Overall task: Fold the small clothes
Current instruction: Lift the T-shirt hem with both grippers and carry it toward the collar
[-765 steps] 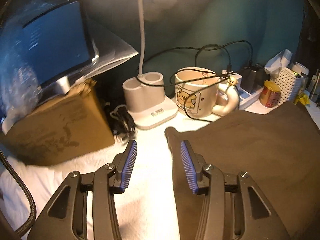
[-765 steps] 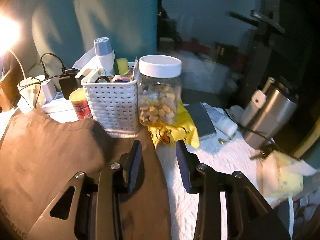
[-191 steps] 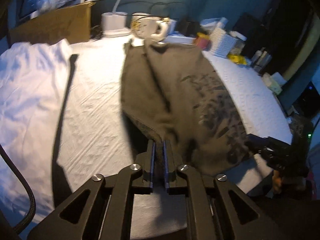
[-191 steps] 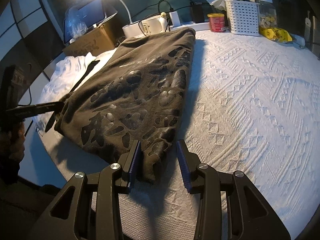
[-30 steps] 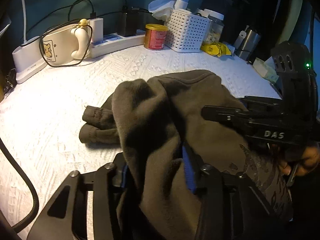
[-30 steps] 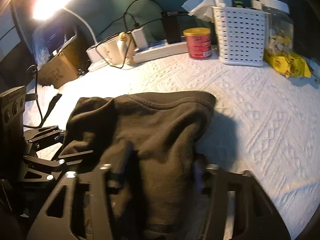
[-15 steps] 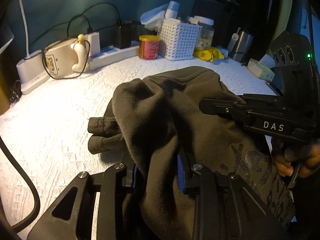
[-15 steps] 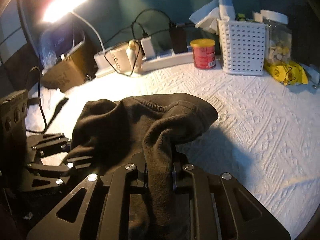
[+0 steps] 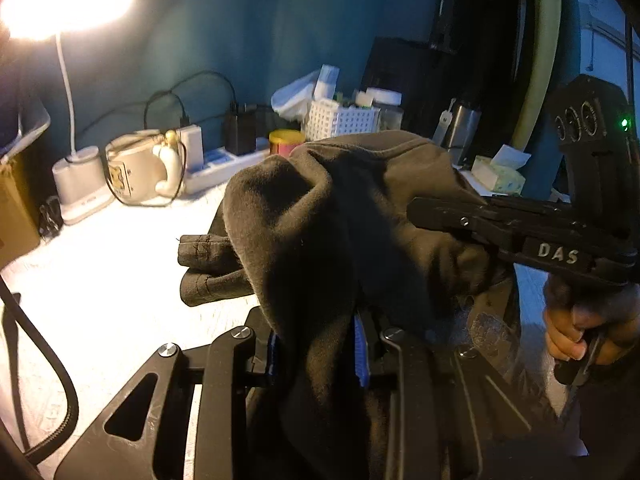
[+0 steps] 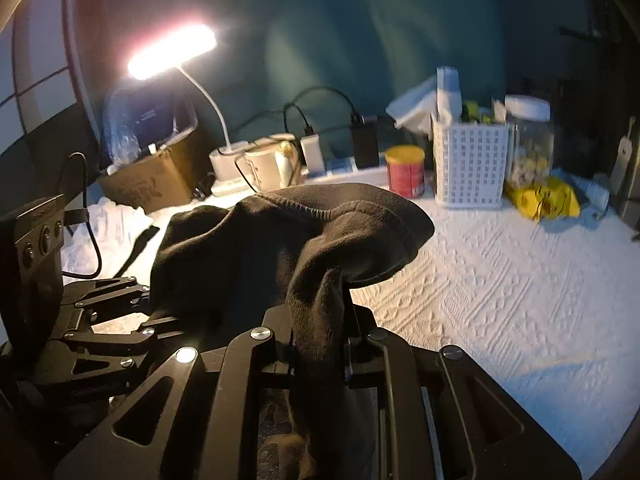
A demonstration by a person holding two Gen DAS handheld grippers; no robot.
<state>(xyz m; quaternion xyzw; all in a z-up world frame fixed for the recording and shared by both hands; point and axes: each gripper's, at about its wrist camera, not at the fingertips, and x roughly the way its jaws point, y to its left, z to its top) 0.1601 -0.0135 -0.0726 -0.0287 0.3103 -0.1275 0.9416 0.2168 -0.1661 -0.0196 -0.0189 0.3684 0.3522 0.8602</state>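
Garment (image 9: 340, 216) hung bunched between your two grippers, above the white bedspread (image 10: 500, 280).
Your left gripper (image 9: 316, 344) and right gripper (image 10: 320, 354) each pinched a thick fold of it, side by side; its free bulk draped ahead toward the lamp (image 10: 172, 50), sleeve cuffs trailing left.

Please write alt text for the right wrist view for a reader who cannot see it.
The right gripper pinches a bunched dark garment above a white textured cloth; the left gripper grips the garment's other side. A lit lamp and clutter stand behind.
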